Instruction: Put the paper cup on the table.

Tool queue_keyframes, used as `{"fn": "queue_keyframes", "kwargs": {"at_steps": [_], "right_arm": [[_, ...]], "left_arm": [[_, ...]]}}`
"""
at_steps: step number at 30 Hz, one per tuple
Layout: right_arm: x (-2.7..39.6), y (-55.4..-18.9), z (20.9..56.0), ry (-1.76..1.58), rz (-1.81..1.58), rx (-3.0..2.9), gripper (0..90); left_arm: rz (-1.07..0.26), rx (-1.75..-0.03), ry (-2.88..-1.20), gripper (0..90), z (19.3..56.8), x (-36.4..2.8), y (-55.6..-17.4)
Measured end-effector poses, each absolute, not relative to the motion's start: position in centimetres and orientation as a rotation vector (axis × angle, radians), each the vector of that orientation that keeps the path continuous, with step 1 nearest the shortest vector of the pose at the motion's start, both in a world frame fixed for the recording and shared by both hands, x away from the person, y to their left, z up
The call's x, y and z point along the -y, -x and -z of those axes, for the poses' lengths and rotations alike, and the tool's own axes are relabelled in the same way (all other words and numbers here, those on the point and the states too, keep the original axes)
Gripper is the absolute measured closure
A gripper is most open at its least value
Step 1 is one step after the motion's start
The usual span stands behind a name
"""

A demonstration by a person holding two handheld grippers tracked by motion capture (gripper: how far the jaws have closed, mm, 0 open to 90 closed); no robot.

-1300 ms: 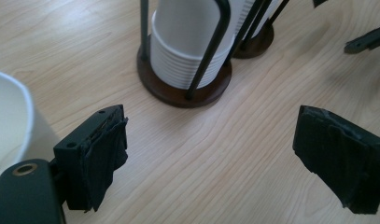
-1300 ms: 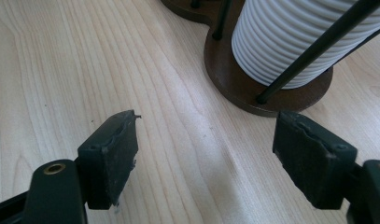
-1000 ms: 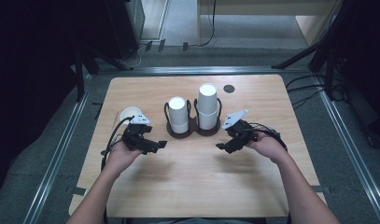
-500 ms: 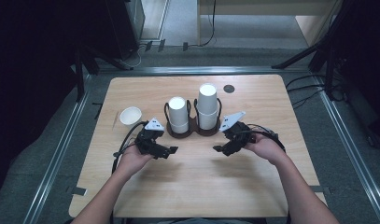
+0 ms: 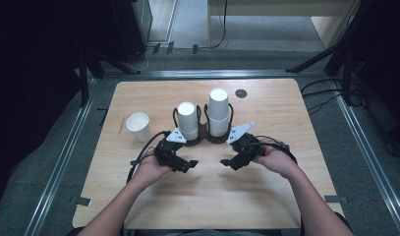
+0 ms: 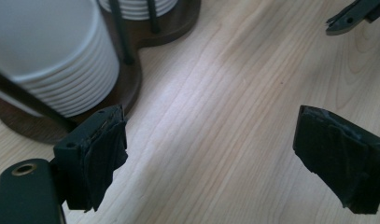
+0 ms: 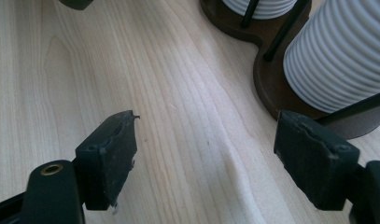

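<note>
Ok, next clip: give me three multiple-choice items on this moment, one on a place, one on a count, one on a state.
1. Where does the single paper cup stand?
A. On the table, left of the cup holder
B. Inside the holder
C. Between a gripper's jaws

2. How many stacks of cups sit in the holder?
A. One
B. Two
C. Four

3. How do the jaws of the left gripper stand?
A. Shut on a cup
B. Shut on nothing
C. Open, with bare table between them

Key:
1 A: the high view shows it alone on the wood, apart from the holder.
2 B: a shorter stack and a taller stack stand side by side.
3 C: the left gripper view shows the pads far apart over bare wood.
</note>
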State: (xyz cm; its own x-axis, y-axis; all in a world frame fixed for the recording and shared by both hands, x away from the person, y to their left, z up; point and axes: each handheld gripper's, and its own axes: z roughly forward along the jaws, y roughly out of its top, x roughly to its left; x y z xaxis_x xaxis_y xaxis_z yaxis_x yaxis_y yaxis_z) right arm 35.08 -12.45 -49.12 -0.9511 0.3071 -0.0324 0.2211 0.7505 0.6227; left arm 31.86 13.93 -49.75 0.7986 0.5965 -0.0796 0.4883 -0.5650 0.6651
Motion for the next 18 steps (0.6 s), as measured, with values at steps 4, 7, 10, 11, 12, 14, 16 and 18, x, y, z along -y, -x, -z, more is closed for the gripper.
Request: {"fn": "queue_keyframes", "kwargs": {"at_steps": [4, 7, 10, 11, 12, 14, 16, 18], "right_arm": [[12.5, -34.6, 49.3, -0.432, -0.963, -2.818, 21.4], [12.5, -34.5, 49.4, -0.424, -0.951, -2.821, 21.4], [12.5, -34.1, 49.8, -0.422, -0.927, -2.838, 21.4], [12.5, -33.9, 49.9, -0.426, -0.918, -2.840, 21.4], [12.6, -33.9, 50.1, -0.426, -0.914, -2.844, 21.4], [12.5, -33.6, 50.5, -0.421, -0.896, -2.856, 21.4], [12.4, -33.3, 50.9, -0.411, -0.869, -2.870, 21.4], [12.4, -33.2, 51.1, -0.399, -0.855, -2.876, 21.4]], "left_arm": [[-0.187, -0.752, -2.305, 10.1, 49.8, -12.9, -31.8], [-0.187, -0.732, -2.324, 10.1, 49.9, -12.5, -31.9], [-0.182, -0.703, -2.359, 10.1, 50.3, -11.7, -32.0], [-0.183, -0.704, -2.361, 10.1, 50.4, -11.5, -32.1], [-0.183, -0.704, -2.361, 10.1, 50.4, -11.5, -32.1], [-0.167, -0.699, -2.377, 10.0, 50.7, -11.0, -32.3], [-0.166, -0.694, -2.385, 10.0, 50.9, -10.8, -32.4], [-0.166, -0.690, -2.403, 10.0, 51.2, -10.5, -32.5]]}}
